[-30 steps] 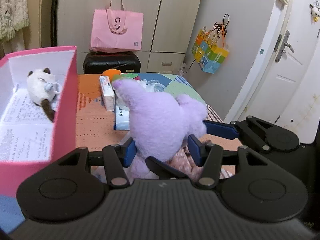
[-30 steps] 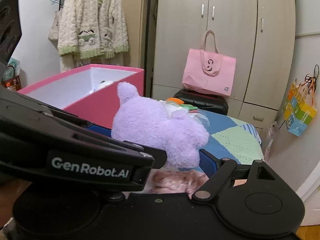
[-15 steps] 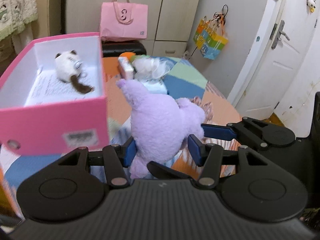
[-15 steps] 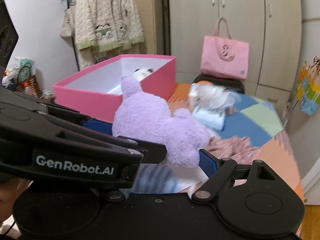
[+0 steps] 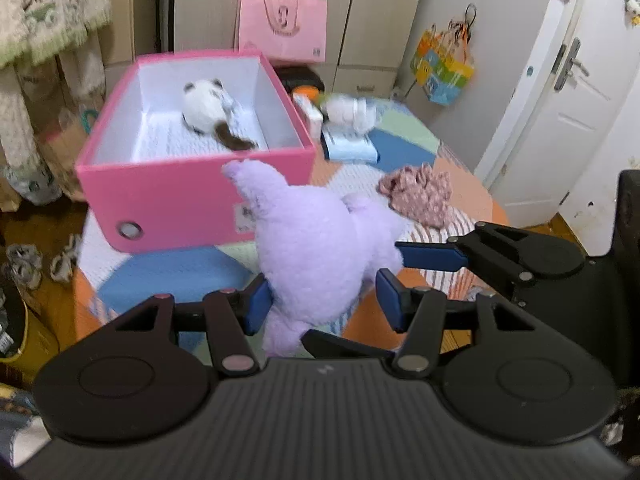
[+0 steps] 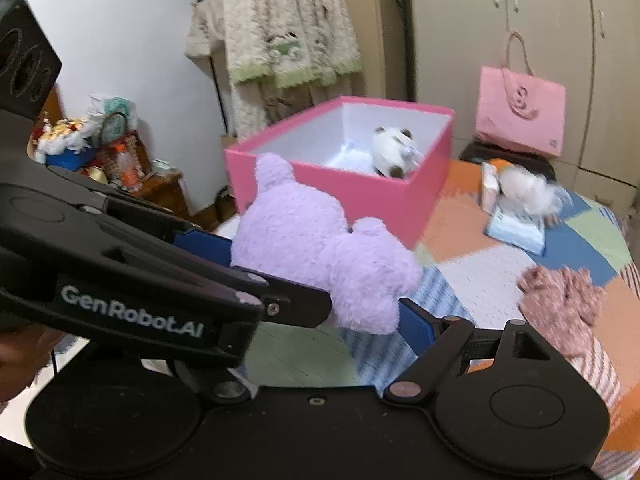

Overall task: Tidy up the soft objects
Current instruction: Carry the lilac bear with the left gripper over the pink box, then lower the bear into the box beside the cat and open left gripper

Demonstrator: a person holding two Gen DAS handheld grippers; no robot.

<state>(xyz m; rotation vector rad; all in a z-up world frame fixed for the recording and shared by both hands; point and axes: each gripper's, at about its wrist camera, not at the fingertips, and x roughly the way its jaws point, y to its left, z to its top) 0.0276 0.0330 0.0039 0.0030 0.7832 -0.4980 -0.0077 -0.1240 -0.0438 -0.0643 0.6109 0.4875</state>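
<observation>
Both grippers, left gripper (image 5: 322, 300) and right gripper (image 6: 316, 284), angle downward, clamped on the purple plush (image 5: 320, 248). It now hangs just before the pink box (image 5: 180, 204), which earlier sat off to the left.

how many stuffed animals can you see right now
2. A purple plush toy is held between both grippers, in front of the pink box; a white cat plush lies inside that box. Others may be hidden.

A table (image 5: 172, 280) under a patchwork cloth of orange, blue, green and white squares carries everything. On its left side sits an open pink box (image 5: 176, 208). Near the far edge, just right of the box, a pale blue packet (image 5: 350, 148) lies flat with a blurred white bundle (image 5: 352, 110) at it. Toward the right edge rests a crumpled pink cloth (image 5: 418, 194).
</observation>
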